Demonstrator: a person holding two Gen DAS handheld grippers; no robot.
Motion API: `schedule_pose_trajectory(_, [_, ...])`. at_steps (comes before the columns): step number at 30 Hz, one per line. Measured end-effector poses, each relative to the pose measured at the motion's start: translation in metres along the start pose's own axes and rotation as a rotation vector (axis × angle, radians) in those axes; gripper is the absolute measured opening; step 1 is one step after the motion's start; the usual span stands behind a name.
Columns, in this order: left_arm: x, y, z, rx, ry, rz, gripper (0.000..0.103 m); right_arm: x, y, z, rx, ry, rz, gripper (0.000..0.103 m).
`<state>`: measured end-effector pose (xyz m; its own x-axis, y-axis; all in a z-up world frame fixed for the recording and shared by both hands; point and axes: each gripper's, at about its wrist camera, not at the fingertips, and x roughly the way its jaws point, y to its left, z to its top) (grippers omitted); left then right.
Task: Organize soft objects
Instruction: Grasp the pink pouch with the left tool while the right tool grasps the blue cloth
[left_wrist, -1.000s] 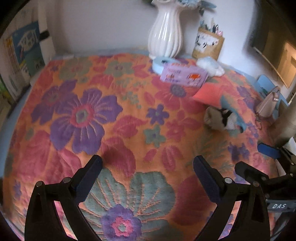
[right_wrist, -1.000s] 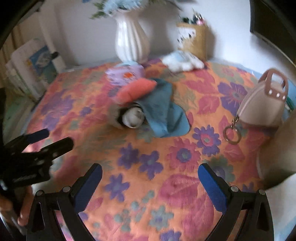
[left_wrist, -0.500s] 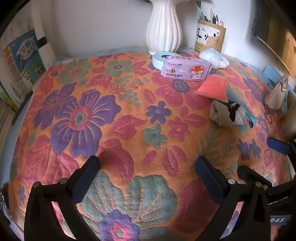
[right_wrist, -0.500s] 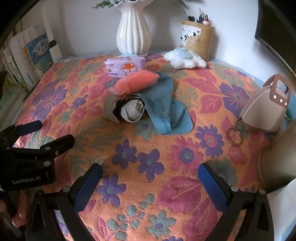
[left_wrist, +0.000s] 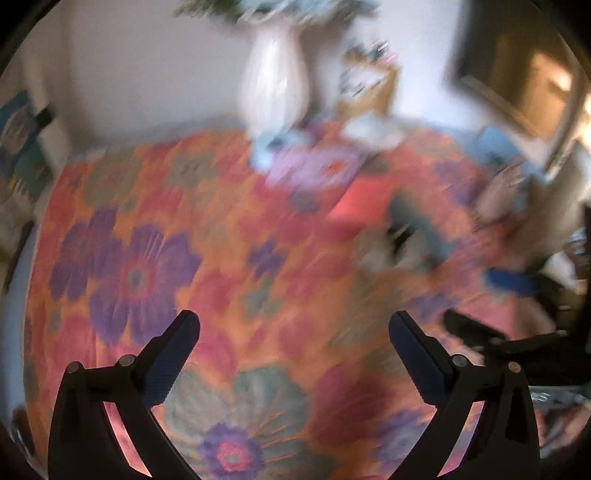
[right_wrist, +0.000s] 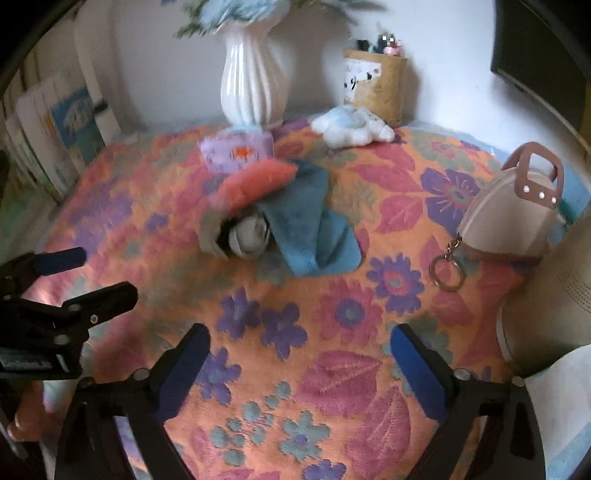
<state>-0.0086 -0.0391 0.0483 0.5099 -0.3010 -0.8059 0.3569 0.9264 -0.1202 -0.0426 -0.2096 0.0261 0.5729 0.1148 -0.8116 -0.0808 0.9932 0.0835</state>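
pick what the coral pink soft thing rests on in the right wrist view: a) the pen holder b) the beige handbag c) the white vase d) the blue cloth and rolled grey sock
d: the coral pink pouch lies over the top edge of the blue cloth and the rolled grey sock, far from the handbag.

Floral tablecloth (right_wrist: 332, 258) bears blue cloth (right_wrist: 314, 229), vase (right_wrist: 253, 77), purse (right_wrist: 509, 218).
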Motion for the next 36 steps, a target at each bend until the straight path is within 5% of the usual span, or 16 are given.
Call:
schedule_pose_trajectory(5, [0.016,-0.012,0.050,0.030,0.011,-0.179,0.101,-0.002,-0.015,0.025,0.050,-0.022,0.049,0.081])
schedule_pose_trajectory(8, [0.054,-0.018,0.070,0.049,0.075,-0.198,0.082,0.010,-0.015,0.035,0.012,0.001,0.016,0.068])
schedule_pose_trajectory(13, [0.090,-0.022,0.078,0.061,0.131,-0.240,0.072,0.028,-0.014,0.039,-0.036,0.028,0.002,0.066])
schedule_pose_trajectory(16, [0.102,-0.024,0.080,0.059,0.152,-0.270,0.047,0.041,-0.016,0.045,-0.024,0.039,0.020,0.061])
schedule_pose_trajectory(19, [0.100,-0.023,0.080,0.063,0.133,-0.270,0.038,0.045,-0.015,0.051,-0.042,0.015,0.012,0.046])
schedule_pose_trajectory(22, [0.084,-0.017,0.074,0.050,0.090,-0.251,0.036,0.043,-0.016,0.050,-0.031,-0.009,0.021,0.014])
schedule_pose_trajectory(28, [0.038,0.001,0.050,0.001,0.006,-0.238,0.036,0.008,-0.034,0.038,0.081,-0.096,0.090,0.012])
schedule_pose_trajectory(36, [0.012,0.013,0.004,-0.061,-0.041,-0.198,0.036,-0.053,-0.007,-0.007,0.022,-0.099,0.113,0.012])
